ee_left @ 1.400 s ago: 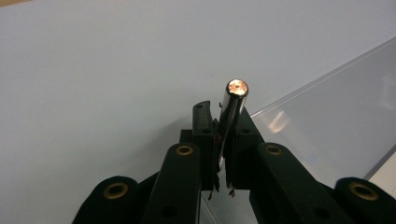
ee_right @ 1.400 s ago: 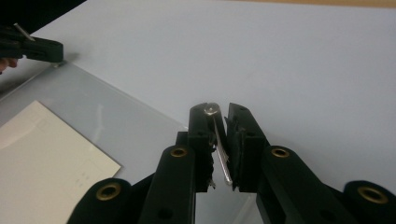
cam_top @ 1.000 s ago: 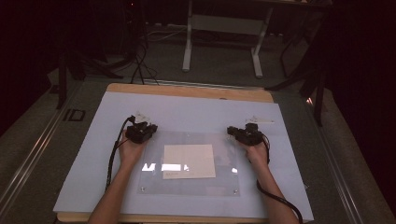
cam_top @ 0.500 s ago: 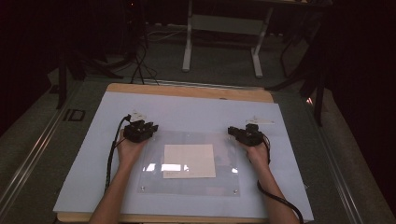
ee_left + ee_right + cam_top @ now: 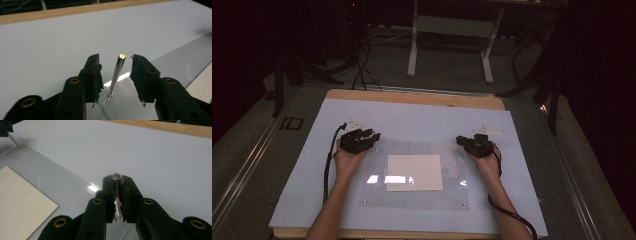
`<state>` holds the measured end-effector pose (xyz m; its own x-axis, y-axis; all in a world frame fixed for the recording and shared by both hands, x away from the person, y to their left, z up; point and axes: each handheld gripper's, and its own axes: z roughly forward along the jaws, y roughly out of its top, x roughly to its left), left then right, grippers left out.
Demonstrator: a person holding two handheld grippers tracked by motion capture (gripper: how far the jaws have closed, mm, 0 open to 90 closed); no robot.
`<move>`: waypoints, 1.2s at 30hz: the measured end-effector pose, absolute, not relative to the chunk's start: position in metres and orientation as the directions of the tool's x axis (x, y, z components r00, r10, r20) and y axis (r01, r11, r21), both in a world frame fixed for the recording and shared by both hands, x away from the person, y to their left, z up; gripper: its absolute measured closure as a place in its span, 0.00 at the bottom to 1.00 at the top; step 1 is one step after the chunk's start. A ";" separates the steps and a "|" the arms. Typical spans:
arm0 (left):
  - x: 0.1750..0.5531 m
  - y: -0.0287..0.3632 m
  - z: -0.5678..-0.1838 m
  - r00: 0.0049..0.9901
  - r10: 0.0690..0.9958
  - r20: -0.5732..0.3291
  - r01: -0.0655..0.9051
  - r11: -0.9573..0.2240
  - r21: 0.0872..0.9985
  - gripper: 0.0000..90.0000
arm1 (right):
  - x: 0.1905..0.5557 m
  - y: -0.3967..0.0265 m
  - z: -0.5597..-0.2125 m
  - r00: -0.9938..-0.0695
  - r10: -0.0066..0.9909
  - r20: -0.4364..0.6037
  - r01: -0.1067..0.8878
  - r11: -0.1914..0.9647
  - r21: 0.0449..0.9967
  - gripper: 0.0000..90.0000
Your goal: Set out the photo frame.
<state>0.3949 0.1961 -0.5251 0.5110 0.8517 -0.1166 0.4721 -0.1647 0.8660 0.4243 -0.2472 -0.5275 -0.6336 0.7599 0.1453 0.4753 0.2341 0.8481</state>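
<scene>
Compared with the frame from a second before, my left gripper (image 5: 368, 136) had shifted only slightly at the far left corner of the clear acrylic sheet (image 5: 377, 195), and its jaws had just been opening. In the left gripper view the left gripper (image 5: 113, 75) stood released, with a thin metal pin (image 5: 116, 75) upright between the jaws and touching neither of them. The pin stood in the corner of the sheet (image 5: 175, 62). My right gripper (image 5: 467, 142) had kept its place at the far right corner. In the right gripper view the right gripper (image 5: 117, 195) was clenched on a second metal pin (image 5: 115, 176), whose round head showed just above the fingertips.

A cream paper card (image 5: 414, 172) lay under the middle of the sheet, as before. The sheet rested on a pale blue mat (image 5: 422, 117) that covered the wooden surface (image 5: 412, 97). Behind the surface the room was dark, with a grey floor (image 5: 447, 70), cables (image 5: 362, 75) and the white legs of a stand (image 5: 414, 50).
</scene>
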 end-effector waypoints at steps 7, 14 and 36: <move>0.391 0.192 -0.526 0.496 0.864 -0.083 0.459 -0.180 0.870 0.90 | 0.423 -0.248 -0.527 -0.636 0.760 0.137 0.472 0.242 0.848 0.91; 0.390 0.190 -0.527 0.487 0.871 -0.066 0.452 -0.186 0.872 0.94 | 0.420 -0.250 -0.526 -0.635 0.763 0.123 0.459 0.244 0.854 0.83; 0.389 0.189 -0.528 0.480 0.875 -0.068 0.443 -0.175 0.879 0.94 | 0.413 -0.244 -0.520 -0.629 0.777 0.017 0.387 0.294 0.874 0.95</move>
